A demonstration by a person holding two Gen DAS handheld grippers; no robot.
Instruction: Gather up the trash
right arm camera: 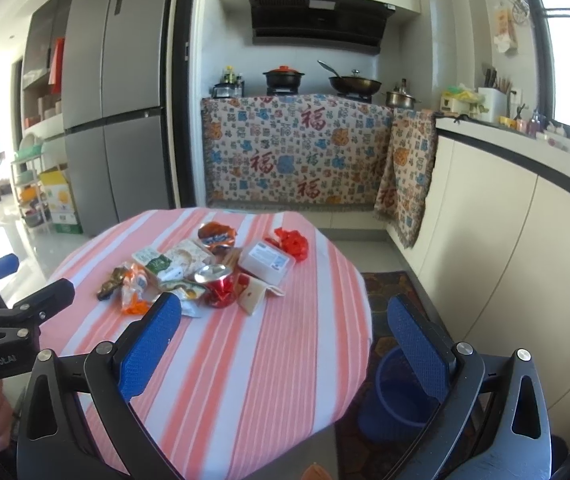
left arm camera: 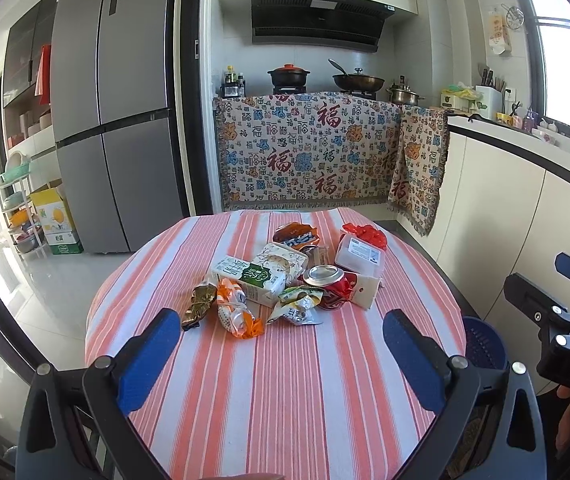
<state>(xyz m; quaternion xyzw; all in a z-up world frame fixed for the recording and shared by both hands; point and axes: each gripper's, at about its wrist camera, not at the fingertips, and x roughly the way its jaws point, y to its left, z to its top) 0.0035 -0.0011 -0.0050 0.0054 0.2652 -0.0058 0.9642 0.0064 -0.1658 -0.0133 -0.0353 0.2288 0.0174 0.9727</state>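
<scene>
Blue bin [right arm camera: 397,392] half hidden behind right gripper [right arm camera: 285,344]; both it and left gripper [left arm camera: 281,350] spread, empty.

Near half of worktop [left arm camera: 285,400] is bare striped cloth, open approach from the front. Trash pile [left arm camera: 285,276] clusters mid-worktop, items touching and overlapping, no gaps between them. Blue bin [right arm camera: 397,396] sits on the floor just beside the worktop's right edge, open above.
</scene>
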